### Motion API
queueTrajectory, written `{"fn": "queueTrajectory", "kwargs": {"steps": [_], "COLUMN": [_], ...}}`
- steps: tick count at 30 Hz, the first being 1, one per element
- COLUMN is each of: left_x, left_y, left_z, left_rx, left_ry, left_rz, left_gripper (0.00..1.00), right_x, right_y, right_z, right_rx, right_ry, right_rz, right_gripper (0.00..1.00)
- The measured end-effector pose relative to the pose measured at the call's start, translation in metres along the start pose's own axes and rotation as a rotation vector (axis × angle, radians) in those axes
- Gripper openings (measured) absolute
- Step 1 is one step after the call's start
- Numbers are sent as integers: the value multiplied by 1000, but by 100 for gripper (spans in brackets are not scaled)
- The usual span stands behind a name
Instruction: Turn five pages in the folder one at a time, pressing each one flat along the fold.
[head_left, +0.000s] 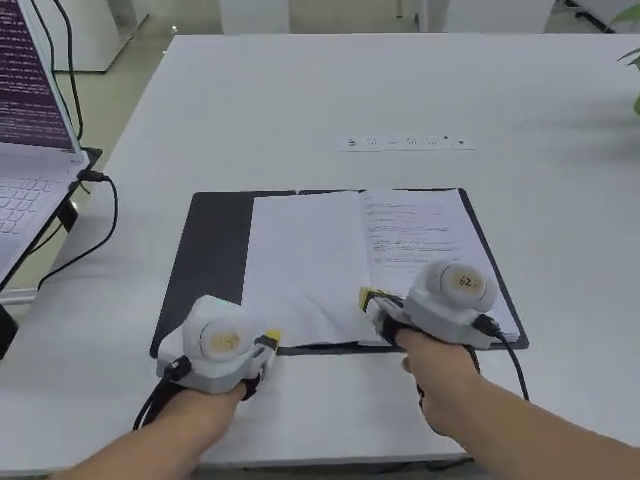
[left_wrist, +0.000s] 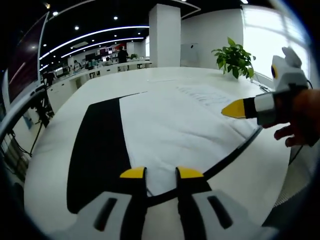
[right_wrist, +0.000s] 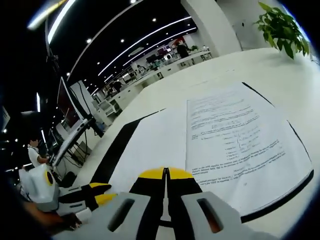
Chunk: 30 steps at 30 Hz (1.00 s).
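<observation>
Folder (head_left: 215, 262) open — right gripper (right_wrist: 165, 174) closed; left gripper (left_wrist: 161, 173) parted.

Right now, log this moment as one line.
folder open flat on table | left gripper open, at folder's near edge | right gripper shut, at fold's near end

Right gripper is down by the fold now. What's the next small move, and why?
Probably slide the right gripper up along the fold to press it flat. Its shut jaws sit at the fold's near end, the blank page lies turned over to the left, and the left gripper sits at the folder's near edge.
</observation>
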<state>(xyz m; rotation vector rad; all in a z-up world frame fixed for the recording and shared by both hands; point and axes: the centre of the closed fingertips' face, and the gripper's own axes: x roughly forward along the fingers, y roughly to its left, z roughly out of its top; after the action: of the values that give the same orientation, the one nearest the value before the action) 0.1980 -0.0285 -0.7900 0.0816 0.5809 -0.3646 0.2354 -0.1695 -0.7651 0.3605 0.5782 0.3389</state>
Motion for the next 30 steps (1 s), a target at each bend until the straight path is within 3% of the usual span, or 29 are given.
{"fn": "queueTrajectory", "kwargs": {"steps": [11, 21, 30], "left_x": [0, 1, 2], "left_y": [2, 3, 4], "left_z": [0, 0, -1], "left_rx": [-31, -28, -35], "left_ry": [-1, -14, -21], "left_rz": [33, 43, 51], "left_gripper": [21, 21, 21], "right_x": [23, 38, 52], "right_y": [-14, -14, -18], "right_z": [3, 13, 24], "right_rx": [-38, -120, -128], "right_ry": [41, 24, 11], "right_rz": [38, 75, 74], "right_gripper": [0, 0, 0]}}
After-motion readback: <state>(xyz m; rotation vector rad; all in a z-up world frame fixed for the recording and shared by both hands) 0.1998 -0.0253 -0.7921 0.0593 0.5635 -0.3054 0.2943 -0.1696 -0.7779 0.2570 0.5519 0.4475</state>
